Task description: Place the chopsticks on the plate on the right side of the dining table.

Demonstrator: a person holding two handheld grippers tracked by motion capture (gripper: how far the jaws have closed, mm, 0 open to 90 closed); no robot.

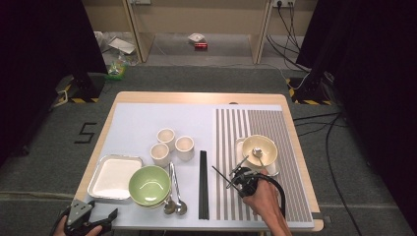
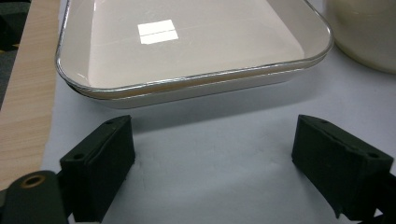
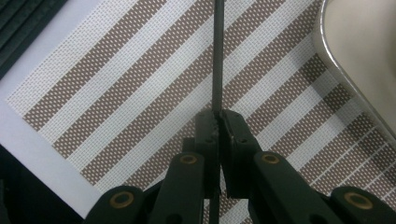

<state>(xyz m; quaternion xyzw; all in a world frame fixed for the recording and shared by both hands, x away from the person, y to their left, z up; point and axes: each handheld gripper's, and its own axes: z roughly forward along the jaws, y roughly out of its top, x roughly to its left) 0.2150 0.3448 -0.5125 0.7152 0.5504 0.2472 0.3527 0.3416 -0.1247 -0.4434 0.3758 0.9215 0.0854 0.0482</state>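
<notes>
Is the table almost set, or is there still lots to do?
Partly set. Done: the cream bowl with a spoon sits on a tray on the striped mat. In hand: the right gripper pinches one black chopstick over that mat. Probably left: the other chopsticks, the green bowl and the cups.

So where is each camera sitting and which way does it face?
High view: above the near table edge, looking forward and down; both hands, left gripper, right gripper.
Left gripper view: on that gripper, facing the tray; open jaws.
Right gripper view: over the striped mat, shut on a chopstick.
Shared: tray, chopstick.
</notes>
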